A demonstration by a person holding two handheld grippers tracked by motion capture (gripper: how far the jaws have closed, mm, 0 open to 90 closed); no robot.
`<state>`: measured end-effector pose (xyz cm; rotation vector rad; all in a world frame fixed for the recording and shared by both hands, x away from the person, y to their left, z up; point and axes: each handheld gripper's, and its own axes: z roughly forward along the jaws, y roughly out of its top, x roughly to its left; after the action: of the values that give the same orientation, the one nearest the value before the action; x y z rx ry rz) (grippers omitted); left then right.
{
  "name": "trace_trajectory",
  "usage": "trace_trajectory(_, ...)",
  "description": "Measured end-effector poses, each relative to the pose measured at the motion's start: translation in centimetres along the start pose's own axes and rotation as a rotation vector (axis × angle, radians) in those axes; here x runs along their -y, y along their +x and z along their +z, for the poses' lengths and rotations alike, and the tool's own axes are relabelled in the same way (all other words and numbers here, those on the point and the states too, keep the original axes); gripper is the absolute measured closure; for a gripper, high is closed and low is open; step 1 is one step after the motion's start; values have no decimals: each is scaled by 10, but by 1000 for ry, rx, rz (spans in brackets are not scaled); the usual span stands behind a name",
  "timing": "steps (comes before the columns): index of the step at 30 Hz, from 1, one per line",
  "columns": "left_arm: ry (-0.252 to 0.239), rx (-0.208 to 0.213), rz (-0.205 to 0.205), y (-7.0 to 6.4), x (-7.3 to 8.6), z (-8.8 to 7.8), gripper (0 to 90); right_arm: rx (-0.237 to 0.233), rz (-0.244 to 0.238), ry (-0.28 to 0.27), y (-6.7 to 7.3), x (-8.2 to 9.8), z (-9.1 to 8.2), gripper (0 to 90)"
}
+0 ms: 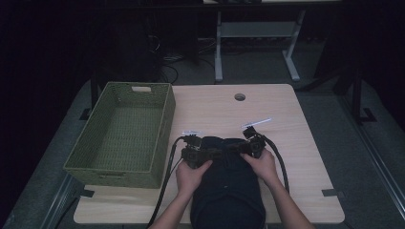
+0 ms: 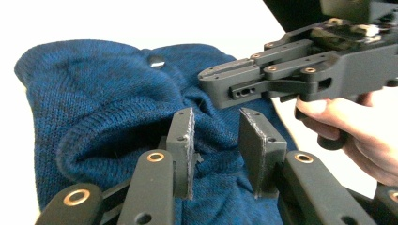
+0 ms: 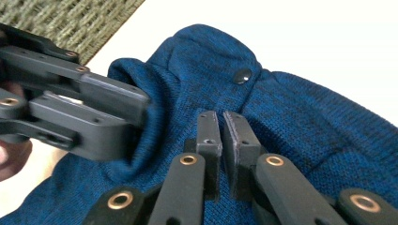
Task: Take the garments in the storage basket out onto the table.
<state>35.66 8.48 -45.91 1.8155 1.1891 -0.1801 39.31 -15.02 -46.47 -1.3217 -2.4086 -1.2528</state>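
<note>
A dark blue knit garment (image 1: 229, 191) with a snap button (image 3: 243, 75) lies at the table's near edge, between the person's hands. My left gripper (image 2: 216, 117) stands partly closed, with a thick fold of the collar (image 2: 117, 136) bunched between its pads. It reaches in from the left in the right gripper view (image 3: 145, 108). My right gripper (image 3: 220, 115) has its jaws pressed together, tips pinching the fabric just below the button. In the left gripper view, the right gripper (image 2: 204, 79) comes in from the right. In the high view the left gripper (image 1: 216, 151) and right gripper (image 1: 240, 149) nearly meet.
An olive woven basket (image 1: 165, 119) stands on the left side of the wooden table (image 1: 215, 109). A round cable hole (image 1: 239, 97) is at the far edge. Two small white strips (image 1: 256, 122) lie just beyond the grippers. A white desk frame (image 1: 218, 52) stands behind.
</note>
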Motion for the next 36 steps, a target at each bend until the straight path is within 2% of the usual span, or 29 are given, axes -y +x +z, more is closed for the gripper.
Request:
trace_trajectory(3, 38, -17, -10, 5, 2, 7, 665, 4, 1, 6, -1, 2, 3, 853)
trace_trajectory(7, 47, -9, -24, 8, 2, 8, 673, 15, -10, 11, 1, 2, 2, 843)
trace_trajectory(8, 40, -6, -16, 6, 1, 6, 668, 26, -38, 10, 4, 1, -1, 823)
trace_trajectory(9, 40, -6, -16, 6, 1, 6, 661, 26, -38, 10, 4, 1, -1, 823)
trace_trajectory(10, 25, 0, 9, 2, 1, 2, 658, 39, -62, -8, 9, 2, -6, 823)
trace_trajectory(13, -2, 13, 20, -1, -1, -3, 657, 18, -62, -39, 12, 4, -14, 825)
trace_trajectory(14, -26, 18, 17, -1, -4, -6, 657, 10, -69, -51, 14, 6, -19, 824)
trace_trajectory(18, -43, 6, 3, 3, -9, -8, 657, 17, -66, -37, 14, 10, -22, 824)
trace_trajectory(20, -41, -6, -8, 6, -11, -7, 657, 29, -60, -18, 9, 13, -22, 824)
trace_trajectory(22, -26, -10, -32, 11, -12, -3, 657, 31, -43, 3, 4, 15, -19, 824)
trace_trajectory(24, -14, -16, -37, 14, -12, 1, 657, 45, -48, 35, 1, 21, -11, 832)
trace_trajectory(27, 5, -34, -14, 15, -10, 6, 672, 22, -21, 8, -3, 28, -11, 857)
trace_trajectory(28, 28, -50, -2, 14, -8, 8, 682, 20, -21, 6, -4, 29, -12, 860)
trace_trajectory(31, 47, -49, -4, 13, -6, 9, 686, 26, -26, 14, -3, 30, -13, 860)
trace_trajectory(34, 57, -29, -11, 13, -1, 8, 687, 53, -58, 28, 3, 32, -16, 860)
trace_trajectory(36, 58, -17, 4, 11, 0, 6, 674, 45, -57, 38, 4, 34, -17, 851)
